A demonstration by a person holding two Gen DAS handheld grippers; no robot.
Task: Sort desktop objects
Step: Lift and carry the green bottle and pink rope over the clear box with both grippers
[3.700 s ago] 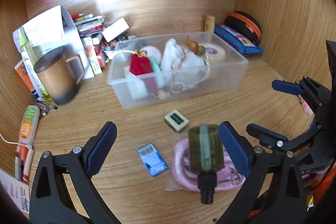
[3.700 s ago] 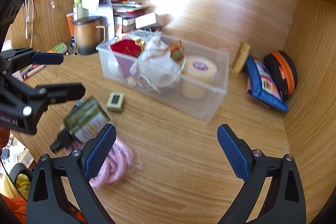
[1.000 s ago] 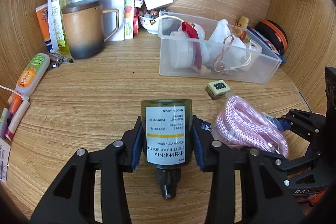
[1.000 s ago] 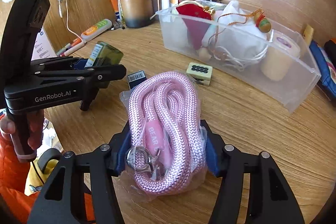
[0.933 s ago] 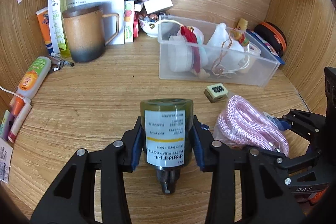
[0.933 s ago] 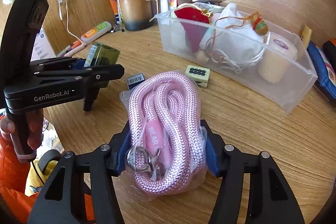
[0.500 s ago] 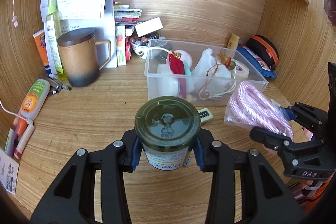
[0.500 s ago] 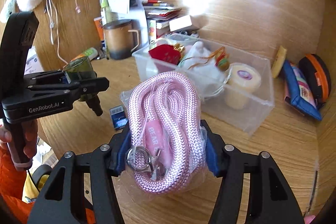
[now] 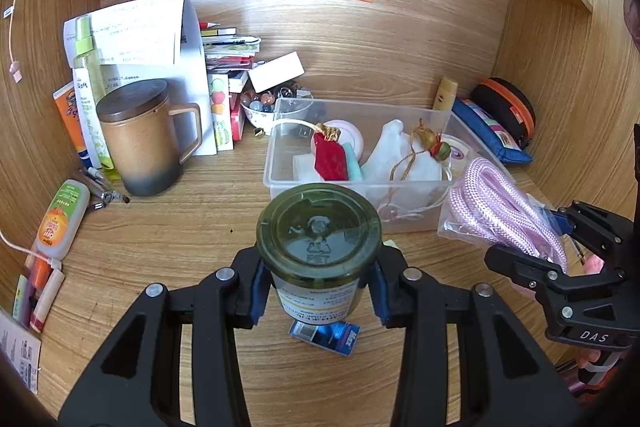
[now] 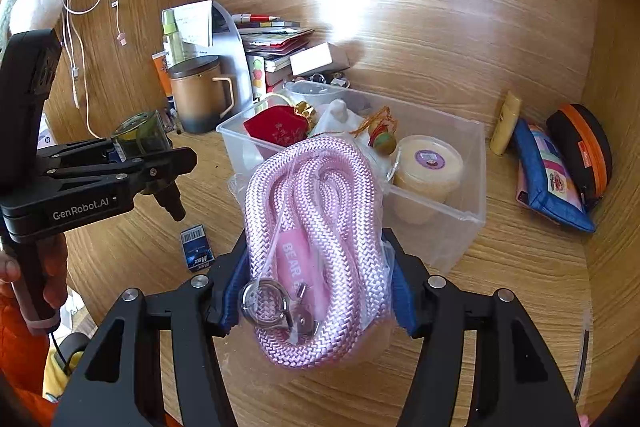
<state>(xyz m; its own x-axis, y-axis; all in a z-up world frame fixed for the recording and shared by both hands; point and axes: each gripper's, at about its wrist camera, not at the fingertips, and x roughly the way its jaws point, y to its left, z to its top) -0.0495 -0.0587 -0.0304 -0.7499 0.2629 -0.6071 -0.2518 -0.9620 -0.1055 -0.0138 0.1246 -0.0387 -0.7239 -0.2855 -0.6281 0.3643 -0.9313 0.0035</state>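
Bench: wood-grain bench set in a wooden alcove carries everything we are sorting, with clutter along its back and left edges.
Bin: clear rectangular plastic bin stands near the middle of the bench, already holding a red pouch, white cloth, a tasselled charm and a pale lidded tub; we judge it to be where our two items go.
Left claw: our left claw is closed firmly on the dark green plastic pump bottle with a white label, base toward the camera, held above the bench just in front of the bin's near wall.
Right claw: our right claw is clamped at middling width on the coiled pink rope in a clear plastic bag, also off the bench and just short of the bin.
Step in hand: we judge this to be the carry, with both items gripped and raised and neither over the bin opening yet.
Next move: we would bring each load over the rim to a free gap, one at a time since the bin is crowded, then open the claw; the rope bag is bulky and may catch on the wall.
Left behind: small blue packet with a barcode lies flat on the bench beneath the bottle, and we think it is next to collect.
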